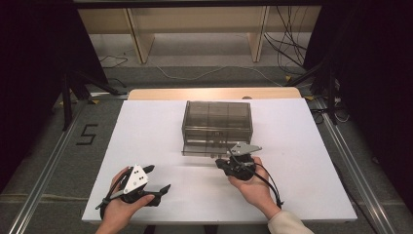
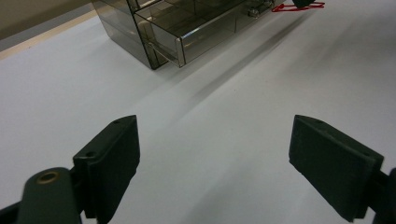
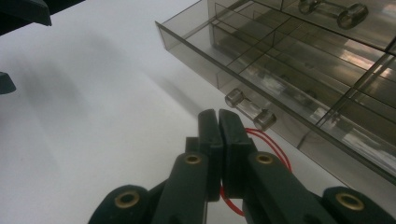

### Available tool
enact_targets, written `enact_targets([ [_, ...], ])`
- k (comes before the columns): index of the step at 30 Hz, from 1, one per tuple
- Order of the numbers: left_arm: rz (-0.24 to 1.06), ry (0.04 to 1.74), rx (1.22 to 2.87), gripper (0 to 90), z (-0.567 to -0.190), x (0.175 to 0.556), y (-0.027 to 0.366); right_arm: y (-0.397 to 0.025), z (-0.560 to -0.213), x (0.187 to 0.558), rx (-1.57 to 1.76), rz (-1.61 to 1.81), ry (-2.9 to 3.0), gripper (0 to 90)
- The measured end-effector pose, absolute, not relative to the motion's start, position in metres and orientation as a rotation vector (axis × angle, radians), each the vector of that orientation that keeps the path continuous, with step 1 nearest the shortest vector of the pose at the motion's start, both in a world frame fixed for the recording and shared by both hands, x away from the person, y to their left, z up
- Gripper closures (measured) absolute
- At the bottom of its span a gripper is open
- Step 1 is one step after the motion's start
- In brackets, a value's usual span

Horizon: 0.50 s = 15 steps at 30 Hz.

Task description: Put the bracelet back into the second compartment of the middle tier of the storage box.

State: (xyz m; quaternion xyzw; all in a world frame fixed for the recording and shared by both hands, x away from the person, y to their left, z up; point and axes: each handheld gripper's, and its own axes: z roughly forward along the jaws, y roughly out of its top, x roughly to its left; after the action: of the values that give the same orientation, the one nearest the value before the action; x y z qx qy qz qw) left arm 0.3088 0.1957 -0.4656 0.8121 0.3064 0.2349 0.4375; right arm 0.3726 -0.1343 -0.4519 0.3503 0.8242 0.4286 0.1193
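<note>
Our right gripper [image 3: 219,122] pinches a thin red loop [image 3: 273,145] just before the open drawer's handle [image 3: 249,110]; it looks light and floppy, best held mid-strand. Our left gripper [image 2: 215,163] hangs spread wide, empty.

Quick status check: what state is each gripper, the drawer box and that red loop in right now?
Left gripper: open, jaws wide apart, over bare white table.
Right gripper: shut on the red loop, just in front of the drawer handle.
Bottom drawer: pulled part way out; its visible compartments look empty.
Smoky plastic drawer box: upright, mid-table.
</note>
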Motion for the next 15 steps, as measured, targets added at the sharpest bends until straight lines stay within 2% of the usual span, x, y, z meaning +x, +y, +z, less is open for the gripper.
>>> enact_targets([
  [15,0.582,0.763,2.017,16.4,-0.4661,0.3092,0.1956,-0.1354,-0.4458,0.3723,1.021,1.268,2.386,89.1],
])
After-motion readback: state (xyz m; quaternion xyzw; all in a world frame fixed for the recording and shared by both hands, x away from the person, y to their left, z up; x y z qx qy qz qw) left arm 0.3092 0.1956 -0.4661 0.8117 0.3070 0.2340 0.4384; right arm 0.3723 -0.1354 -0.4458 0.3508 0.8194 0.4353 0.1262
